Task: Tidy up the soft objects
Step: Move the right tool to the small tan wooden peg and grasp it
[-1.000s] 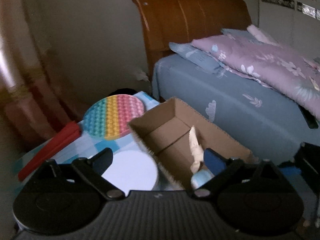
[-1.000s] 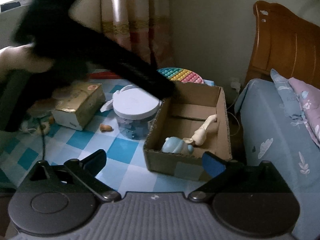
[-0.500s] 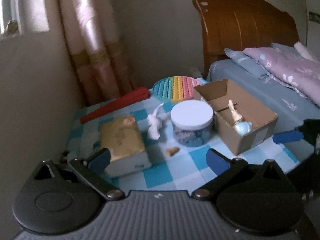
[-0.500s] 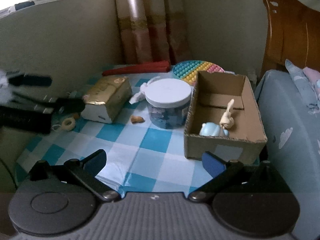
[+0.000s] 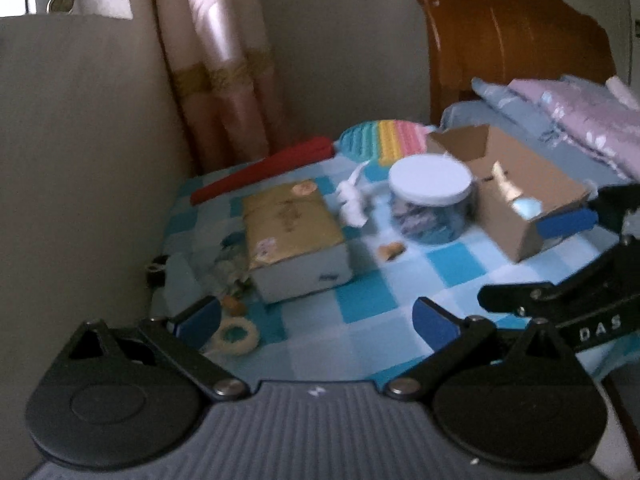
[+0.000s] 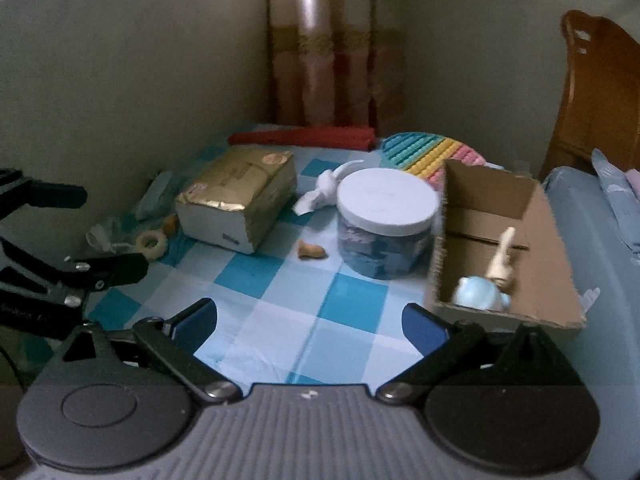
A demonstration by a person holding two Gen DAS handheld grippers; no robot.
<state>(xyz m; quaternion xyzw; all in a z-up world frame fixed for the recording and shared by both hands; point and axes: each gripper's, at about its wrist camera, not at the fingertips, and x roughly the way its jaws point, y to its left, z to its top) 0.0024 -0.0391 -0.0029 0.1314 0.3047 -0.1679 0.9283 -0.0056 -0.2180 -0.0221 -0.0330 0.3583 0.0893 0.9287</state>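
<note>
Cream-coloured and ring-shaped, the small soft toy ring [image 6: 151, 242] lies on the blue-and-white checked tablecloth [image 6: 336, 320] near the wall, just beside the gold-wrapped rectangular box [image 6: 240, 196]. It looks light and squashy, so I judge a pinch across one side of the ring would hold it best. A small tan soft piece [image 6: 311, 250] sits between the box and the clear plastic jar with a white lid [image 6: 386, 222]; it is tiny and probably wants a low, careful nip. Behind the jar lies a limp white cloth toy [image 6: 326, 190], floppy enough to sag when lifted, best taken at its bunched middle.

Corrugated and stiff, the open brown cardboard box [image 6: 556, 248] already holds a pale blue soft toy [image 6: 478, 292] and a slim beige plush figure [image 6: 502, 258]. Farther back rest a round rainbow bubble mat [image 6: 432, 156] and a long red folded object [image 6: 304, 136].

Both tools hover apart from everything: the left gripper [image 5: 314, 318] has its jaws spread wide and empty, and so does the right gripper [image 6: 310, 322].
</note>
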